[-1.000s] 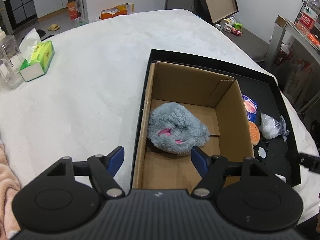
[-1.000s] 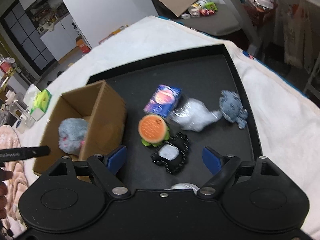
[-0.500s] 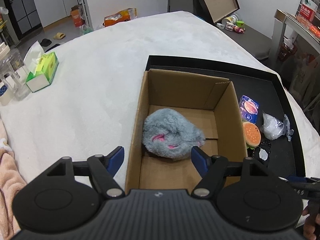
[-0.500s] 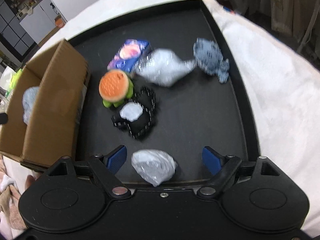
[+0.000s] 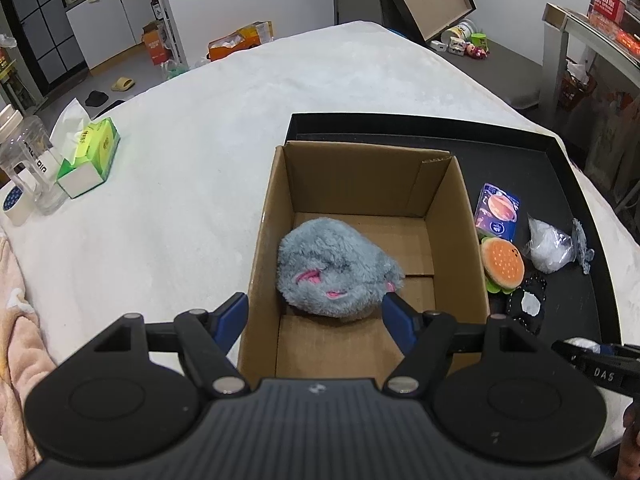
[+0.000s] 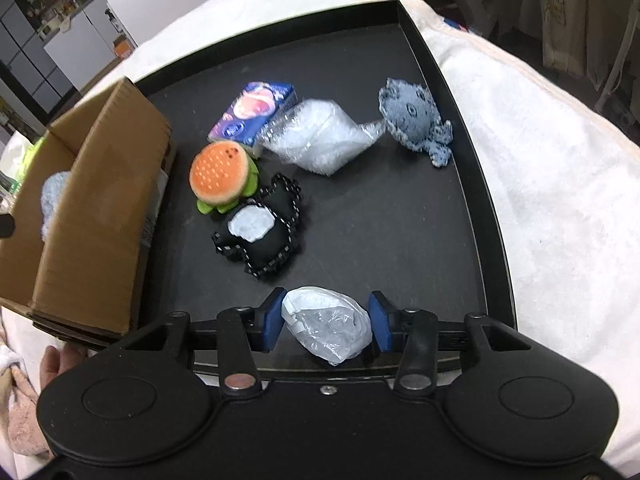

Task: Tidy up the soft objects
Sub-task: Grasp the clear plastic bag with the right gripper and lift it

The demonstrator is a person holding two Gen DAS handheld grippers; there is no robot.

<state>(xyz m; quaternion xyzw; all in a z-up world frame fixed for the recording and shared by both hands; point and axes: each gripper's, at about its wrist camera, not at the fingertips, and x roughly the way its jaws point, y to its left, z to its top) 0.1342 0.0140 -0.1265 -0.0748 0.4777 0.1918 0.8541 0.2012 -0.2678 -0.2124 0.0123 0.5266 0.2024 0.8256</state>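
A grey plush with pink ears (image 5: 336, 272) lies inside the open cardboard box (image 5: 360, 152) on the black tray (image 5: 560, 152). My left gripper (image 5: 316, 316) is open and empty above the box's near edge. In the right wrist view my right gripper (image 6: 325, 322) has its blue pads on both sides of a small white plastic-wrapped bundle (image 6: 326, 326) at the tray's near edge (image 6: 496, 272). Beyond it lie a black pixel plush (image 6: 262, 232), a burger plush (image 6: 222, 174), a purple tissue pack (image 6: 254, 114), a clear bagged item (image 6: 320, 138) and a blue-grey plush (image 6: 414, 120).
The tray sits on a white blanket (image 5: 200, 152). A green tissue box (image 5: 90, 156), a clear jar (image 5: 28, 164) and a tape roll (image 5: 14, 204) stand at the far left. A pink cloth (image 5: 20, 328) lies at the near left. Shelves and floor clutter lie beyond.
My right gripper moved down and forward to the small white bundle and narrowed its jaws around it. My left gripper rose and drew back a little from the box.
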